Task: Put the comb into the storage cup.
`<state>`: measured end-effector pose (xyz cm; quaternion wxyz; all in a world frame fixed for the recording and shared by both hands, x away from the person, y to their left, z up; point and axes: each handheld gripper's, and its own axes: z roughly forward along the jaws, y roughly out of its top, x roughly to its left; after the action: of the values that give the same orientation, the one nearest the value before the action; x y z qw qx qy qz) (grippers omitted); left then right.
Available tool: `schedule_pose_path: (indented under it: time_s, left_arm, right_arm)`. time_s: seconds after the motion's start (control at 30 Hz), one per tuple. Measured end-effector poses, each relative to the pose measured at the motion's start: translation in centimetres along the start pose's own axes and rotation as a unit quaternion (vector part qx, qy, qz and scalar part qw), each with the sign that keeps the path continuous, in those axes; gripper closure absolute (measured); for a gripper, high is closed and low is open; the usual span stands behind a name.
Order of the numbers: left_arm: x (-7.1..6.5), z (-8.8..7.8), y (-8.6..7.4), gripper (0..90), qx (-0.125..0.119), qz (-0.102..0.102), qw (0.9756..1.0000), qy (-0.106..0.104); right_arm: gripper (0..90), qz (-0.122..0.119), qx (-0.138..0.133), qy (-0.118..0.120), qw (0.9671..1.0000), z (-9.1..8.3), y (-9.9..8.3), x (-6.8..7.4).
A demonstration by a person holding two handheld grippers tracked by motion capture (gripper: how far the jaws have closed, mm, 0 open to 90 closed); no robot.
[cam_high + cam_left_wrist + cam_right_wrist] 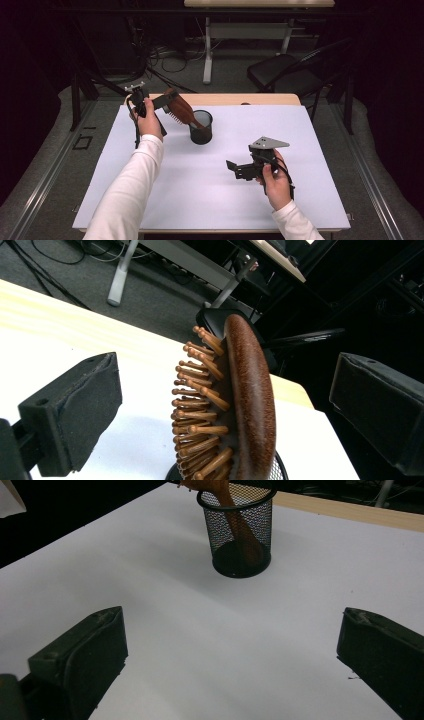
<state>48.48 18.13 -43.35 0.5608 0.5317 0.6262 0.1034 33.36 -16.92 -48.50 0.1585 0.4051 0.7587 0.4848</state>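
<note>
Left gripper [167,100] is near the table's far-left corner, jaws spread wide either side of the hairbrush [181,109] head with a clear gap on both pads, so it grips nothing. The left gripper view shows the brush [245,405] standing edge-on between the pads, bristles toward the left one.

The brush handle sits down in the black mesh cup [201,127], which stands toward the far edge, left of centre; the head leans out over the rim toward the far-left.

Right gripper [237,170] hovers right of centre toward the near edge, wide open and empty, aimed at the cup [239,530].

Likely step: the drop is done, the release is underway. Next: back the left gripper straight off without clipping the bristles or tipping the cup.
</note>
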Motion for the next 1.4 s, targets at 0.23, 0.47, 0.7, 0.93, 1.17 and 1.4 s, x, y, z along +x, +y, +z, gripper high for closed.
schedule_pose_path:
  time_s: [0.23, 0.47, 0.7, 0.93, 1.17, 1.4]
  left_arm:
    - [-0.3, -0.7, 0.6, 0.5, 0.005, 0.010, 0.9999, -0.002]
    - [-0.7, -1.3, 1.1, 0.5, 0.013, 0.037, 0.9992, -0.005]
    - [-1.2, -1.7, 1.5, 0.5, 0.024, 0.087, 0.9959, 0.008]
    - [-1.7, -2.2, 1.9, 0.4, 0.031, 0.141, 0.9891, 0.028]
    - [-2.0, -2.6, 2.2, 0.4, 0.032, 0.171, 0.9840, 0.040]
    - [-2.0, -2.9, 2.2, 0.4, 0.035, 0.196, 0.9784, 0.054]
  right_arm:
    - [0.0, 0.000, 0.002, 0.002, 1.0000, -0.1, 0.0, -0.1]
    - [0.0, 0.000, 0.003, 0.003, 1.0000, 0.0, 0.0, 0.0]
    - [0.0, -0.001, 0.003, 0.004, 1.0000, 0.0, 0.0, 0.0]
    - [0.0, -0.002, 0.003, 0.004, 1.0000, 0.0, 0.0, 0.0]
    - [0.0, -0.005, 0.004, 0.006, 1.0000, 0.0, 0.0, 0.0]
    - [0.0, -0.005, 0.002, 0.006, 1.0000, 0.0, 0.0, 0.0]
